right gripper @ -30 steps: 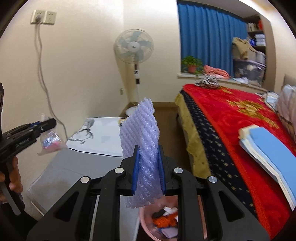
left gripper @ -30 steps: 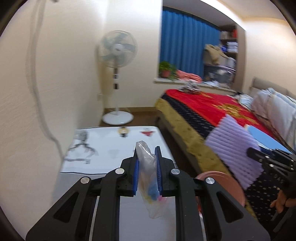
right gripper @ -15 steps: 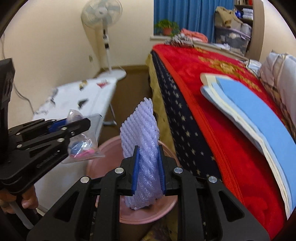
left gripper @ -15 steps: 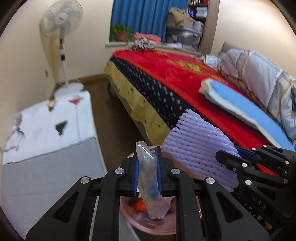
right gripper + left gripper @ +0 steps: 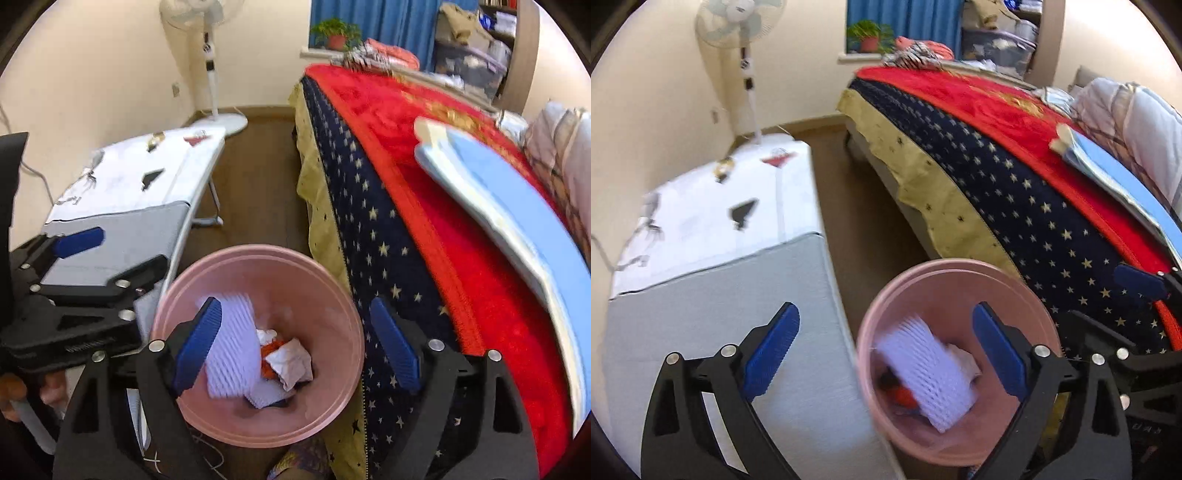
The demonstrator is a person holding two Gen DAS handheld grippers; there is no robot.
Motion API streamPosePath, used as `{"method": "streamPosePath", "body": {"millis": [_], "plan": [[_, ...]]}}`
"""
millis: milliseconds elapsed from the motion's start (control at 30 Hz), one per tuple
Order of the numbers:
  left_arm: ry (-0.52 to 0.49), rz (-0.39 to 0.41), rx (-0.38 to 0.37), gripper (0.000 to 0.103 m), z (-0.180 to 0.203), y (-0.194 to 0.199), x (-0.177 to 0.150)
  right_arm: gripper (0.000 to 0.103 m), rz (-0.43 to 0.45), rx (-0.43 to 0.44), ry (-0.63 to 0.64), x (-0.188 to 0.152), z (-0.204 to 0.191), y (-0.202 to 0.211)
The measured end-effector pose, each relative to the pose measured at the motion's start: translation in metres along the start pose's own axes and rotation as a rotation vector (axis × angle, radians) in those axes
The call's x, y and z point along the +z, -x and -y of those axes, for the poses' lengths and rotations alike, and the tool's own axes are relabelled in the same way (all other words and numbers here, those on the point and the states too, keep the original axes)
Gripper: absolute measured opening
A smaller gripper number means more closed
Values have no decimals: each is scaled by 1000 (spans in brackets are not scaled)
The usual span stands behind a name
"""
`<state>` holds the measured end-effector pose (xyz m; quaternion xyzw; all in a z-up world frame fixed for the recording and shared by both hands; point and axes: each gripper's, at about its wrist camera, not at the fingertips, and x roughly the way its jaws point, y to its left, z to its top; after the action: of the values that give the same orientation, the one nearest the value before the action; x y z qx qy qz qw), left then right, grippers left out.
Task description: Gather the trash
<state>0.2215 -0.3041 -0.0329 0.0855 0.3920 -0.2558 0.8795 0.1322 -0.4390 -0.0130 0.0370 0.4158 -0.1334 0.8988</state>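
Lying inside the round pink plastic bin (image 5: 960, 365), the pale purple ribbed foam net sleeve (image 5: 927, 373) rests tilted on crumpled white paper (image 5: 291, 363) and orange scraps; in the left wrist view its long axis runs from upper left to lower right. The bin stands on the floor between the grey surface (image 5: 713, 314) and the bed with the red and star-patterned navy cover (image 5: 1015, 192). Half a second ago the right gripper (image 5: 295, 343) clamped this sleeve and the left gripper (image 5: 886, 350) clamped a clear plastic bag. The jaws of both have just been opening and now stand wide apart above the bin, with nothing pressed between them. The bag itself I cannot find in the bin.
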Motion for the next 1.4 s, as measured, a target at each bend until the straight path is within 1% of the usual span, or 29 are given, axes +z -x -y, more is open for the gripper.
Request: {"method": "streamPosePath", "body": {"millis": [33,67,133,167,200,267,367,400,433,467,500,567,667,733,800,933,1067,1400], "plan": [[2,25,12,92,-5,16,0,85,42,-12,3,0,-3,15],[2,48,24,92,-11,31,1,89,65,-15,4,1,-4,25],[1,104,54,92,-23,74,-1,94,156,-32,2,1,-14,64],[0,140,74,92,-28,103,-6,98,202,-34,-5,-2,-18,85],[-4,167,99,95,-33,129,-12,98,259,-21,-17,-9,-25,112],[-10,221,143,95,-43,185,-30,98,324,17,-21,-27,-39,157],[19,254,234,95,-56,256,-72,98,393,82,-2,-74,-71,227],[36,258,263,95,-60,274,-87,98,402,96,3,-85,-79,240],[54,258,281,95,-64,290,-101,98,408,116,15,-99,-89,256],[75,257,279,95,-67,306,-118,98,410,130,27,-111,-97,268],[97,247,280,95,-71,319,-133,98,409,139,41,-126,-107,280],[125,238,309,95,-74,339,-157,98,406,146,65,-151,-121,300],[151,254,339,95,-75,362,-184,98,396,148,57,-173,-129,311],[161,264,341,95,-75,373,-196,98,347,171,38,-184,-131,310],[161,275,356,95,-73,381,-205,98,319,165,31,-193,-133,310],[173,272,344,95,-68,389,-217,98,328,153,39,-203,-135,317],[172,272,338,95,-64,392,-224,98,348,153,50,-207,-135,324],[155,275,336,95,-58,392,-229,98,363,147,51,-209,-135,330]]}}
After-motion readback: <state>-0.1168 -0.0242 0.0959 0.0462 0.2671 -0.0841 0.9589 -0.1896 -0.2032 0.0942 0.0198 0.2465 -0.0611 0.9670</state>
